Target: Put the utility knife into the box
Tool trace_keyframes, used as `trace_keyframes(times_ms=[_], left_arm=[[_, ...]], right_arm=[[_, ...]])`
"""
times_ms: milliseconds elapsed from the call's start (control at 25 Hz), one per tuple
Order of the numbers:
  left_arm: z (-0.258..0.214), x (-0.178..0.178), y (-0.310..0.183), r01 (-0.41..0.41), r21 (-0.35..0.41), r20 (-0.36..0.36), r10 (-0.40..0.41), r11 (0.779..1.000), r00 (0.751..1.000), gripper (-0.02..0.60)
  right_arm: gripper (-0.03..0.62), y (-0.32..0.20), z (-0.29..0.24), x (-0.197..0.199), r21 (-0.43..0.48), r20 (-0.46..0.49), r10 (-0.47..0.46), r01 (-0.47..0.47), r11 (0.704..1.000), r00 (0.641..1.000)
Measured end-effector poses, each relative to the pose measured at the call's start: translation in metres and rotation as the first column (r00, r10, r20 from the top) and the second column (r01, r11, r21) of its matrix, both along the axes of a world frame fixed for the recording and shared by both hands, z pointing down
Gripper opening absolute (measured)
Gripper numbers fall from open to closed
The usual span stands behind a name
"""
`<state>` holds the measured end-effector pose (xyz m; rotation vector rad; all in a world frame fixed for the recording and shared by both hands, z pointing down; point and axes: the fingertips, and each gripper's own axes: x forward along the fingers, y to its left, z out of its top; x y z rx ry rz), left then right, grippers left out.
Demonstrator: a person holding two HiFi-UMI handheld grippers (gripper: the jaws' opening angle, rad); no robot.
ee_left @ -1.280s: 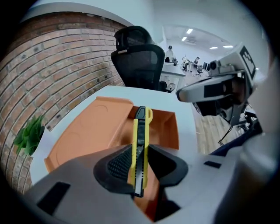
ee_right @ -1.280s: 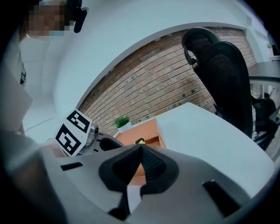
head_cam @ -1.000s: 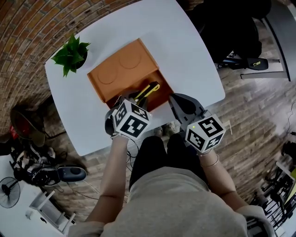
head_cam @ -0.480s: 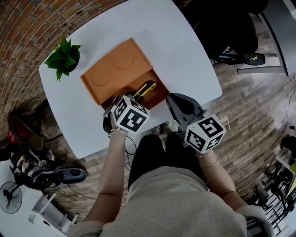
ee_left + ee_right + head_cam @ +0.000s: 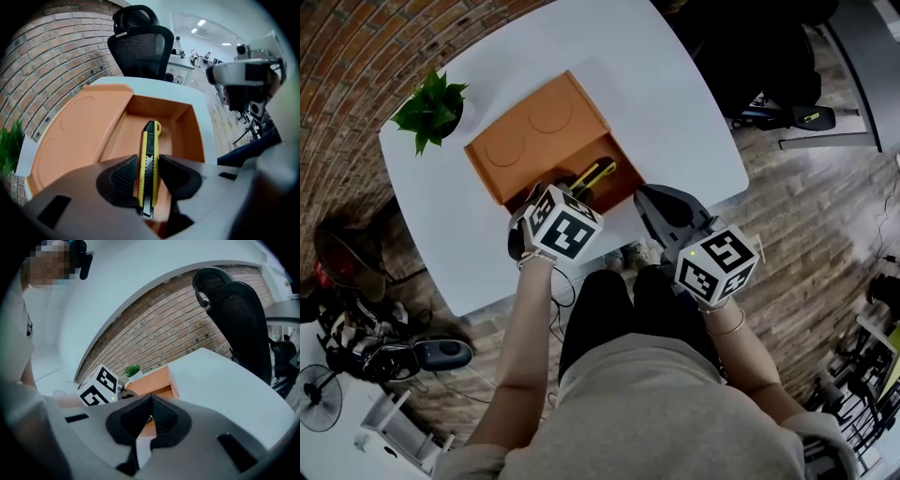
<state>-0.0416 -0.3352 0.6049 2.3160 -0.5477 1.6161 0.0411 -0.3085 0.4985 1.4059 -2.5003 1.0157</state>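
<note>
**Knife down in the orange box, left gripper loosened around it**

The utility knife (image 5: pixel 150 140) lies lengthwise inside the open well of the box (image 5: pixel 534 141), its rounded black end towards the back wall. The left gripper (image 5: pixel 148 164) points steeply down over it. Its jaws have just been opening, and the ribbed black pads now stand close on either side of the knife without pressing on it. The right gripper (image 5: pixel 150 401) hangs off the counter's near edge with its pads closed tip to tip on nothing.

The knife has a slim yellow body with a black ridged strip along its top, and a bare steel end nearest the camera. The box is matte orange, half open rectangular well and half flat top.

Only the head view shows the two shallow round dents in that top, the leafy plant (image 5: pixel 431 105) at the corner of the smooth white counter (image 5: pixel 656 94), and the plank floor. The left gripper view adds a black mesh office chair (image 5: pixel 143 44). The right gripper view takes in the brick wall (image 5: pixel 154 333) and the left gripper's cube (image 5: pixel 99 386) of black-and-white square markers.
</note>
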Motion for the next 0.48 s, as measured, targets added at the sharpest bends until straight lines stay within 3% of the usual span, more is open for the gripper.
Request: trace_keyframes(times_ms=[240, 480], left_arm=[[-0.034, 0.002, 0.000, 0.058, 0.063, -0.102, -0.051, 0.996, 0.993, 0.121], [-0.079, 0.000, 0.003, 0.138, 0.100, -0.284, -0.105, 0.985, 0.953, 0.087]], right_arm=[[-0.002, 0.005, -0.013, -0.003, 0.032, -0.017, -0.015, 0.016, 0.999, 1.000], [-0.002, 0.007, -0.041, -0.016, 0.092, -0.041, -0.072, 0.075, 0.993, 0.997]])
